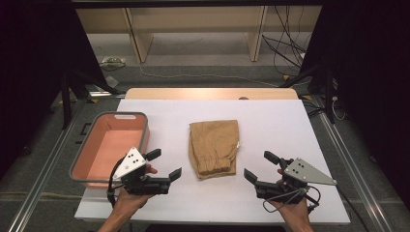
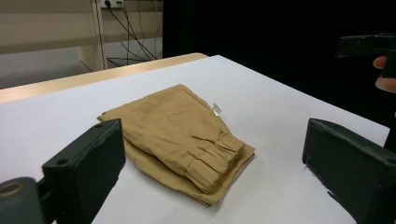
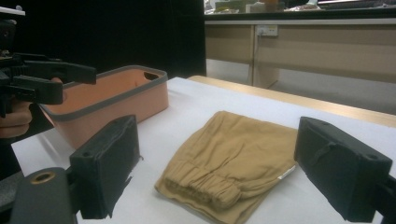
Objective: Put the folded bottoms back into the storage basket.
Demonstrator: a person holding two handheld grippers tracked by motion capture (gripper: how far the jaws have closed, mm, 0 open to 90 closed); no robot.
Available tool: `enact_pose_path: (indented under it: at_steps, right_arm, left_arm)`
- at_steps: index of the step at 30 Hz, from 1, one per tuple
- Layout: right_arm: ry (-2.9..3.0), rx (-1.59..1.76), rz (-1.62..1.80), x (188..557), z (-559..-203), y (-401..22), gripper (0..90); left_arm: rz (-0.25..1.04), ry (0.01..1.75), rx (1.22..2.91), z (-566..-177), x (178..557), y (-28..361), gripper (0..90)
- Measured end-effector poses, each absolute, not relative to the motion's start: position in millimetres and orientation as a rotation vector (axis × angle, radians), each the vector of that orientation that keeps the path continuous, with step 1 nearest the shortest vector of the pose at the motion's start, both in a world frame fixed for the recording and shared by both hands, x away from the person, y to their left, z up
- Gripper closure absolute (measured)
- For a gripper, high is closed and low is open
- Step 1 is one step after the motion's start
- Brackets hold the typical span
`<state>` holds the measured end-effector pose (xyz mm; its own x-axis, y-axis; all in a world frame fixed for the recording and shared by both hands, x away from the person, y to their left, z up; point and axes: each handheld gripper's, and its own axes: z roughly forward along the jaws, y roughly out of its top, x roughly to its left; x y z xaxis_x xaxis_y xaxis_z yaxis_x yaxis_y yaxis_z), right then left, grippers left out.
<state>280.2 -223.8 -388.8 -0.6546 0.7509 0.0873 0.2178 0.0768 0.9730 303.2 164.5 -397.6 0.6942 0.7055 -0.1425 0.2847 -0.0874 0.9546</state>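
— Tan cotton, folded small: the shorts [image 1: 214,147] lay in the middle of the white sheet [image 1: 270,125], between the two grippers and touching neither. How did you judge they would handle?

— Light and limp, I thought. Soft cloth that would sag and unfold if lifted by one corner, but not slippery and nothing to break. The gathered waistband [image 2: 219,154] at the near edge looked the thickest part, so a pinch there, through all the layers, seemed the safest hold.

— And the claws?

— Both stood wide apart with nothing in them. The left gripper [image 1: 163,164] hovered near the bin, the right gripper [image 1: 258,166] on the other side of the shorts, each pointed inward at the cloth.

— What about the surface?

— Smooth white covering over a wooden table [image 1: 208,93], flat and bare around the cloth. A pink bin [image 1: 96,140] with a grey rim sat at the left edge, empty. Beyond the table the room was dim, with black curtains, cables on the floor and pale wooden furniture at the back.
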Motion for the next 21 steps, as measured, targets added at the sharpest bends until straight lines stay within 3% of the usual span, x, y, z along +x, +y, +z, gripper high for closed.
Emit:
enact_pose_path:
  at_steps: [21]
  right_arm:
    - [1.899, 0.959, 1.591, 283.8, -386.6, -226.8, 16.2]
  left_arm:
    - [0.412, 0.861, 1.683, -399.6, 307.1, 162.8, 6.3]
